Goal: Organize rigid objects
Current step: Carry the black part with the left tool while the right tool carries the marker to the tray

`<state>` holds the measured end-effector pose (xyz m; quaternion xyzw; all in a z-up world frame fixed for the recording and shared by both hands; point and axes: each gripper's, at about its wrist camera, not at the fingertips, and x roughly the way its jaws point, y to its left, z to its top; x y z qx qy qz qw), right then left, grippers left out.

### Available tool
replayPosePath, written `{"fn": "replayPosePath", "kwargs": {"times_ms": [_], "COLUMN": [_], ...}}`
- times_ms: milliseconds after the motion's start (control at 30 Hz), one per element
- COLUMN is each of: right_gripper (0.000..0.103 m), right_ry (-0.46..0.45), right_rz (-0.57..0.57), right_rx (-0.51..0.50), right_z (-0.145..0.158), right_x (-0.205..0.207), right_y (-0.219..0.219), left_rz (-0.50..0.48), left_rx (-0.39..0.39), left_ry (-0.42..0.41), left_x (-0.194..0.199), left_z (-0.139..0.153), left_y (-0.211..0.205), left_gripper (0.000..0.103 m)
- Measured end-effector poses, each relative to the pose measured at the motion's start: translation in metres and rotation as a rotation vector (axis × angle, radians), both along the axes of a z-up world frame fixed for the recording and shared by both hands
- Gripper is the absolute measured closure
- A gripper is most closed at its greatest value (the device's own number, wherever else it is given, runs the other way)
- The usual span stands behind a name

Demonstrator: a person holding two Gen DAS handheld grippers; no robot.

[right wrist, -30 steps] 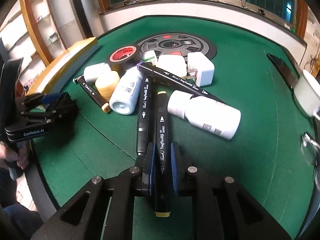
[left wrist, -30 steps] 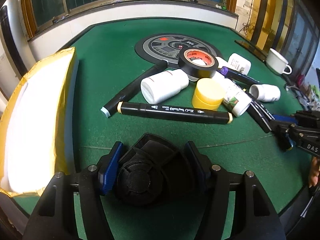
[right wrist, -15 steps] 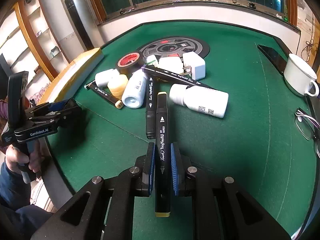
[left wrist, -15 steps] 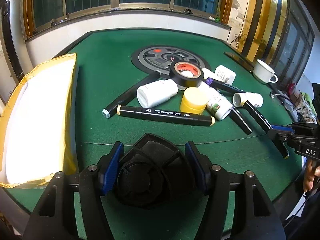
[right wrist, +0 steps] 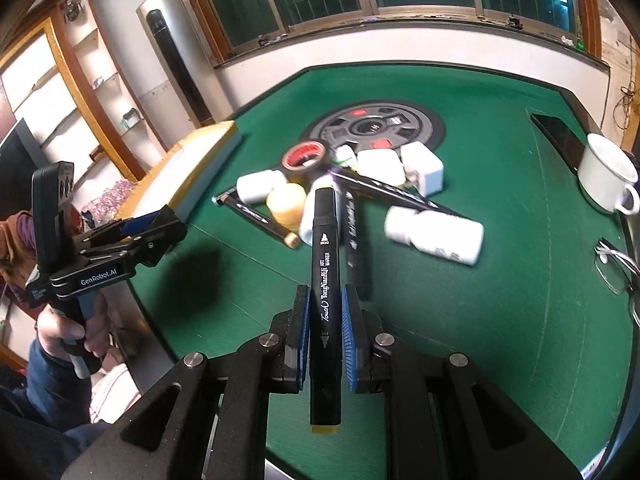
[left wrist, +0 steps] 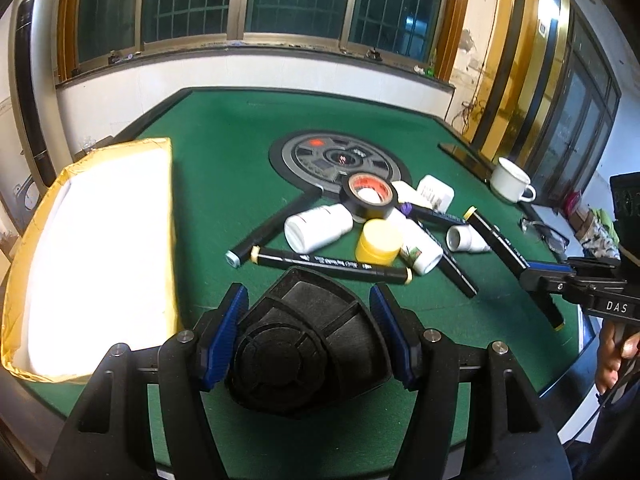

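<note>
My left gripper (left wrist: 309,300) is shut on a black rounded three-sided object (left wrist: 304,352) and holds it above the green table (left wrist: 224,160). My right gripper (right wrist: 326,296) is shut on a black art marker (right wrist: 325,264), lifted off the felt and pointing at the pile. The pile holds more black markers (left wrist: 332,266), white bottles (left wrist: 316,226), a yellow jar (left wrist: 378,242), a black tape roll (left wrist: 368,200) and white chargers (right wrist: 420,164). In the left wrist view the right gripper (left wrist: 560,280) and its marker (left wrist: 504,248) show at the right edge. The left gripper (right wrist: 160,228) shows in the right wrist view.
A yellow-edged flat box (left wrist: 168,220) lies at the table's left side. A round dark panel (left wrist: 320,156) sits in the table's middle. A white mug (right wrist: 606,176), a dark phone (right wrist: 556,132) and glasses (right wrist: 616,268) lie along the right edge. A person's hands hold both handles.
Both grippers have risen and tilted back, each keeping its load. The marker in the right gripper has come up off the table and away from the pile.
</note>
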<state>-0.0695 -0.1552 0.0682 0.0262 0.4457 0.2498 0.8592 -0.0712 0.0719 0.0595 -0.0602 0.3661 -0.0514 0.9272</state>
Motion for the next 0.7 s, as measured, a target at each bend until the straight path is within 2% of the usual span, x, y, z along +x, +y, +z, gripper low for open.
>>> {"fn": "replayPosePath", "kwargs": {"times_ms": [233,400,700], "right_gripper": [0.089,0.089,0.089], "right_ry": [0.019,0.007,0.032], "right_rz": [0.075,0.149,0.251], "right_rx": [0.032,0.038,0.038], "right_z": [0.009,0.022,0.026], "right_x": [0.015,0.028,0.054], "right_y": [0.039,0.084,0.180], "left_rz": [0.054,0.119,0.226], "left_rx": [0.004,0.031,0.057], "left_ry": [-0.056,-0.094,-0.084], "left_x": [-0.007,-0.008,0.009], "left_z": [0.021,0.035,0.038], "left_y": [0.024,0.057,0.122], "left_gripper": [0.040,0.040,0.040]}}
